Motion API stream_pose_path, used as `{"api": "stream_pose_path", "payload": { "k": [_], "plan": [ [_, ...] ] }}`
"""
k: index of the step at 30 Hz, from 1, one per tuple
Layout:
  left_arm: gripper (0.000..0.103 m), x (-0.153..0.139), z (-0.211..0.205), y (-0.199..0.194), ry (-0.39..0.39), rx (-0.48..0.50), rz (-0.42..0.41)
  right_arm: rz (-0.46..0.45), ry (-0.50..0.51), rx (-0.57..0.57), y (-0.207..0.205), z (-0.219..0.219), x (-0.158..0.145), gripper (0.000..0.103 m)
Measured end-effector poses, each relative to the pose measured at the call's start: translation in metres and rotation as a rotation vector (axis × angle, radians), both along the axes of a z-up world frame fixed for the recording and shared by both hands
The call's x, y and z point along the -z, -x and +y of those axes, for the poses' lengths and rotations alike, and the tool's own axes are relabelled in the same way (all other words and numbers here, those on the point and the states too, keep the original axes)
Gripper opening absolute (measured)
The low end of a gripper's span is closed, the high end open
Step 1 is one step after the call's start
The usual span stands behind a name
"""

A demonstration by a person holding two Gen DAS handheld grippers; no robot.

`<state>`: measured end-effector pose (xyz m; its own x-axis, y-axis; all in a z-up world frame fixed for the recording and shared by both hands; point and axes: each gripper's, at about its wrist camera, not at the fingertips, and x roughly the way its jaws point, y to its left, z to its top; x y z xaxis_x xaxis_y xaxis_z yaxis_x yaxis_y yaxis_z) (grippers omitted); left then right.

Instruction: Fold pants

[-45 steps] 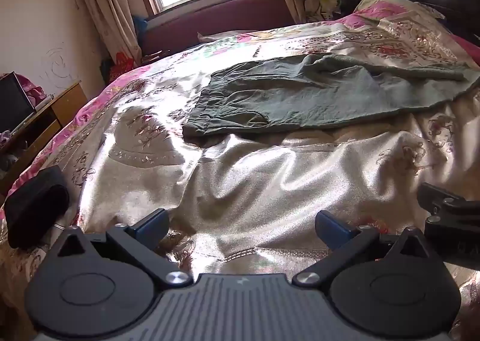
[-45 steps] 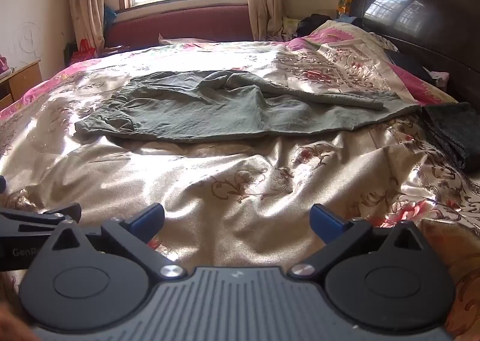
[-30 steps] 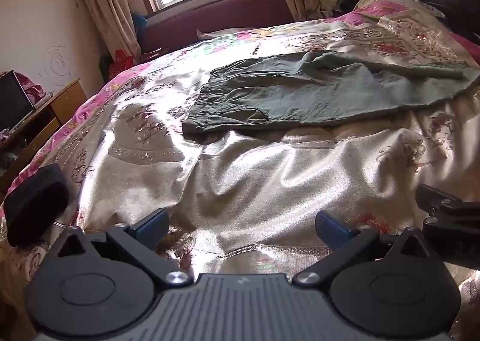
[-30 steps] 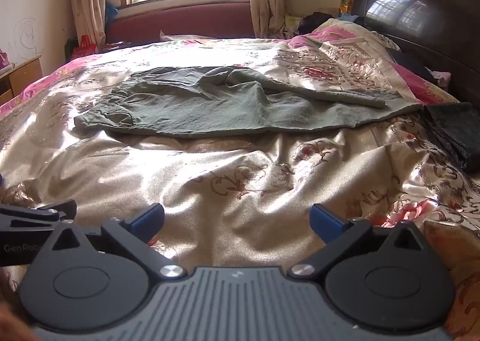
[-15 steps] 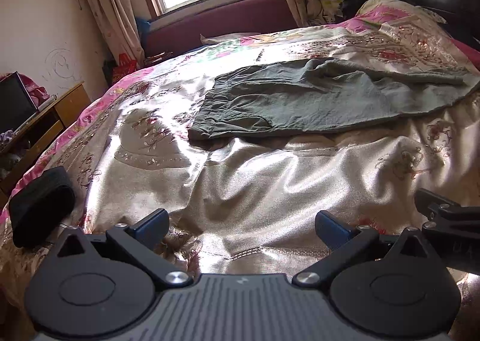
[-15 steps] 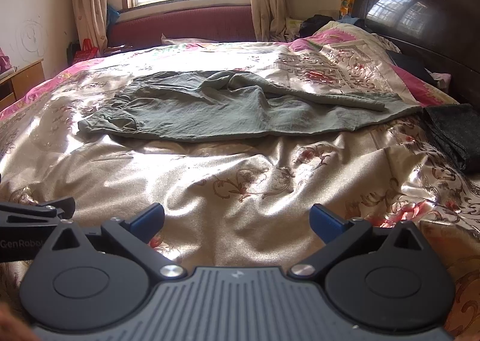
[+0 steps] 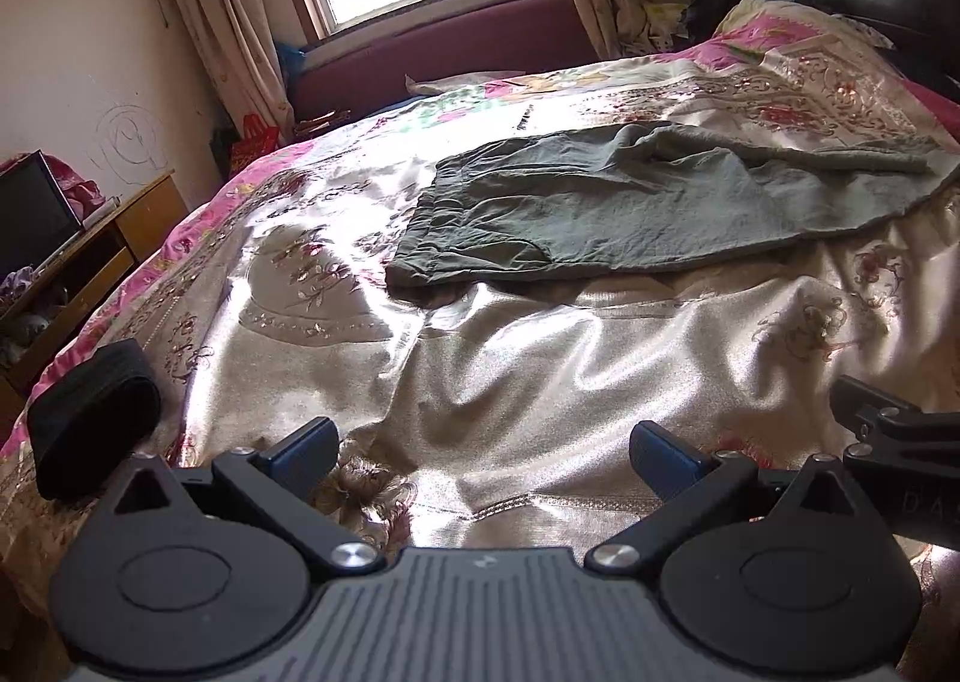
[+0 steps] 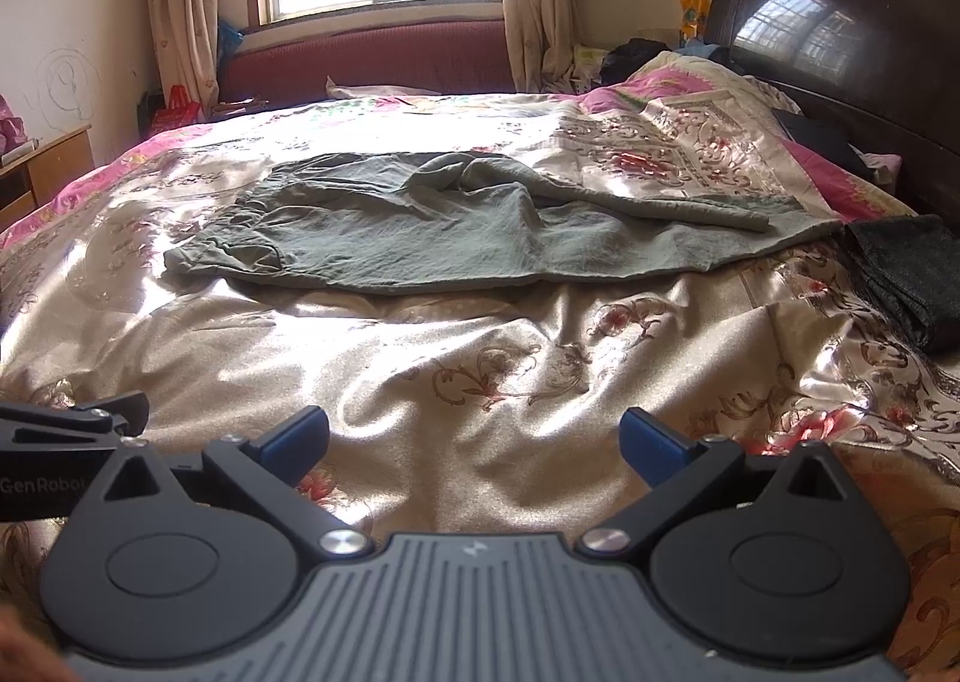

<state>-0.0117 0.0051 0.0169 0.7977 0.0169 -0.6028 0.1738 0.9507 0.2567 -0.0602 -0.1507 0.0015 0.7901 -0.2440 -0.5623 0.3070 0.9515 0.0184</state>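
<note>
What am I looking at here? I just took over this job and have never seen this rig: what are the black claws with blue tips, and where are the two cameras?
No robot arm: a person holds a two-finger gripper in each hand, each with a fisheye camera looking forward along its fingers. One picture shows the left gripper, the other the right gripper. Both are open, holding nothing, low over the bedspread. Each also shows at the edge of the other's picture. Ahead lie the green pants, spread out and wrinkled, unfolded, waistband to the left. A dark folded cloth lies on the right, and a black roll on the left.
</note>
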Motion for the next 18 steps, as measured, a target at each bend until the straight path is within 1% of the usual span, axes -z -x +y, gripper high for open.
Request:
{"api": "stream_pose_path", "payload": {
  "k": [11, 15, 18],
  "plan": [
    [0.103, 0.008, -0.002, -0.011, 0.016, 0.013, 0.031, 0.030, -0.004, 0.008, -0.006, -0.002, 0.004, 0.102],
    [0.103, 0.011, -0.004, -0.025, 0.037, 0.039, 0.043, 0.042, -0.022, 0.013, -0.012, -0.006, 0.003, 0.102],
    [0.103, 0.010, -0.004, -0.040, 0.051, 0.050, 0.036, 0.039, -0.029, 0.007, -0.021, -0.007, -0.002, 0.102]
  ]
}}
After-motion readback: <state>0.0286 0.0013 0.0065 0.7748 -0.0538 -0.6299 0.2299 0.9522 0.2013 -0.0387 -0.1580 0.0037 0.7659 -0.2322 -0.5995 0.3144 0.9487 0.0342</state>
